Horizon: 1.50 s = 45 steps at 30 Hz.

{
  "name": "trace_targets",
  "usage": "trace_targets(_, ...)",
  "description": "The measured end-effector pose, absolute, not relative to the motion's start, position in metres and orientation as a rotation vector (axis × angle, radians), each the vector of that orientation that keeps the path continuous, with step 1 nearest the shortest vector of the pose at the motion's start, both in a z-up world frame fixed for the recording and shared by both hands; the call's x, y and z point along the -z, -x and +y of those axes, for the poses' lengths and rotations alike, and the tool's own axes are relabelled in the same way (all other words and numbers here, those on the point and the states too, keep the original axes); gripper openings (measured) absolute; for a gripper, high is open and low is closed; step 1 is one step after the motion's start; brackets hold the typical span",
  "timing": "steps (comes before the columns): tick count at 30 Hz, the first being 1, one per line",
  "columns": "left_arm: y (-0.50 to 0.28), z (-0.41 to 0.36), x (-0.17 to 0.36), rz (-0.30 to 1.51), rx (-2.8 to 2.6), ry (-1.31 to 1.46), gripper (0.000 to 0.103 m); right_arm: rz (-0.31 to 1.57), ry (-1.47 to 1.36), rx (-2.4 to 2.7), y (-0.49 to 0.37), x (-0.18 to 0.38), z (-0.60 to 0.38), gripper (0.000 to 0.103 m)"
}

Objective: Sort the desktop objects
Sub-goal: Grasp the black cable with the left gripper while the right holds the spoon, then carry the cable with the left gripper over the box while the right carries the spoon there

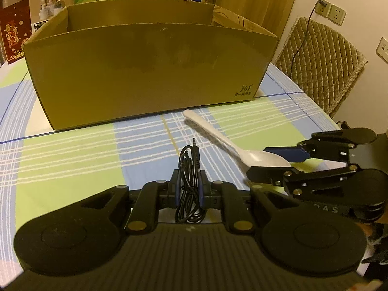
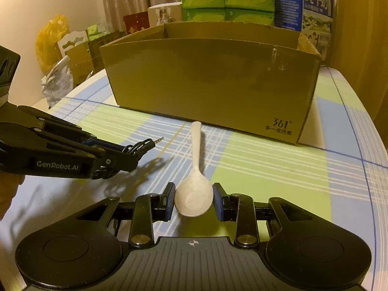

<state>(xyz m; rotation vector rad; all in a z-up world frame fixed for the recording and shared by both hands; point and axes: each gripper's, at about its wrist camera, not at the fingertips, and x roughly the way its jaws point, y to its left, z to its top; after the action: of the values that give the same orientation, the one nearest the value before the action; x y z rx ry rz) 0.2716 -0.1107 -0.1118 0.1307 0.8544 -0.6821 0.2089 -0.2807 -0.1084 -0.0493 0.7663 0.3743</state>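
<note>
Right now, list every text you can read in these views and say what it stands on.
"361°": printed on the brown cardboard box, lower right corner; the smaller line under it is blurred.
"GenRobot.AI": on the black left gripper.
Large characters on the blue carton behind the box: too blurred to read.
Gold characters on the dark red box: unreadable.

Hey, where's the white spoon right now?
The white spoon lies on the checked tablecloth in front of the cardboard box, handle toward the box, its bowl between the open fingers of the right tool.
</note>
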Motion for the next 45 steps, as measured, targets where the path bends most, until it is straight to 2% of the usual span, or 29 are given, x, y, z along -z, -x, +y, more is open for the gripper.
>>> trace_targets(15,-0.255,-0.1,0.083,0.818,0.653,-0.077,0.011,0.697,-0.022,-0.299,-0.168,0.076,-0.285,0.03)
trace_targets(33,-0.196,-0.078,0.001,0.723,0.567,0.025,0.011,0.589,-0.086,-0.246,-0.114,-0.001,-0.286,0.03)
trace_targets(45,-0.177,-0.068,-0.024,0.7,0.53,-0.015,0.011,0.552,-0.077,-0.254,-0.105,-0.03,-0.283,0.03)
